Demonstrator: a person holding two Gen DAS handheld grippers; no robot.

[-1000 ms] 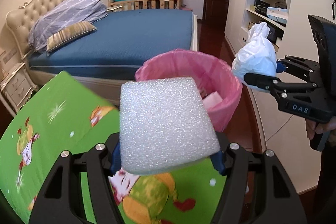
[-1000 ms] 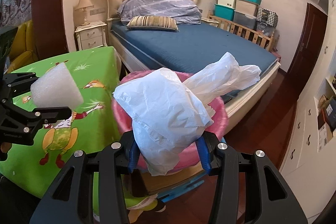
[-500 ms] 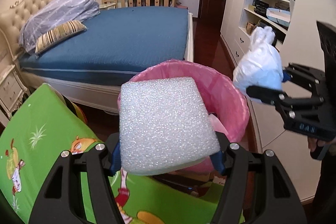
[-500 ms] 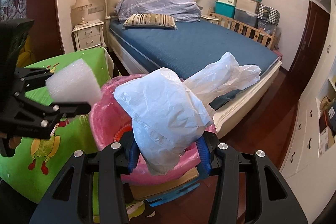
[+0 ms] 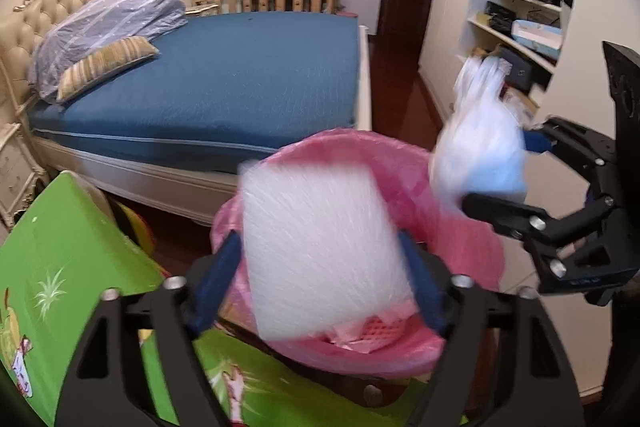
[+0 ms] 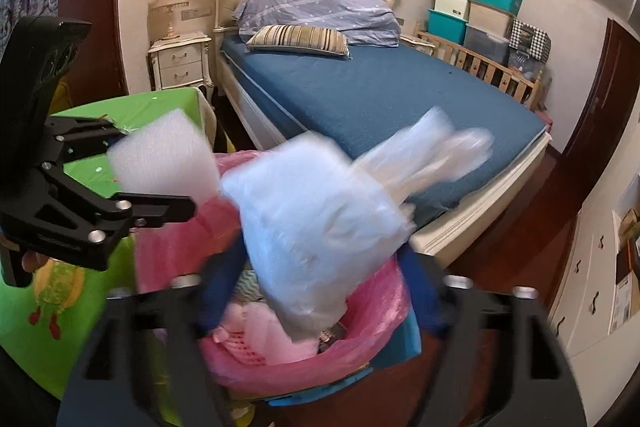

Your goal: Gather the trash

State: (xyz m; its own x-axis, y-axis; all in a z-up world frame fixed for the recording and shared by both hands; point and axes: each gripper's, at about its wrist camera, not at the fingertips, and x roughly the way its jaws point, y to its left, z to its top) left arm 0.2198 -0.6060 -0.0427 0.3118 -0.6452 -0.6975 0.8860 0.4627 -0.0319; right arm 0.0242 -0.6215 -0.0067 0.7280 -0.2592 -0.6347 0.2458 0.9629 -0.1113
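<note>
Bedroom scene: blue bed point(image 5: 224, 83) behind, green cartoon-print desk point(image 5: 60, 267) lower left, shelves with a TV on the right. We see the pink-lined trash bin point(image 5: 472, 227) directly below both tools. A second ago both tools were clamped tight on their items short of the bin; now both sit over it and their jaws are opening.

Left tool point(image 5: 320, 279): blue pads now spread wide, with the white foam block point(image 5: 320, 251) between them, motion-blurred, apparently slipping free above the bin mouth. From the other side the foam block point(image 6: 160, 155) looks near the bin's left rim.

Right tool point(image 6: 320, 291): pads also spread, with the white plastic bag point(image 6: 316, 223) between them, blurred, over the bin point(image 6: 360, 327) interior. Pads no longer seem to press on it.

We judge this as the release step: both pieces of trash are being dropped at once. Bin already holds pink scraps. Risk: the foam is light and close to the rim, and may bounce out.
</note>
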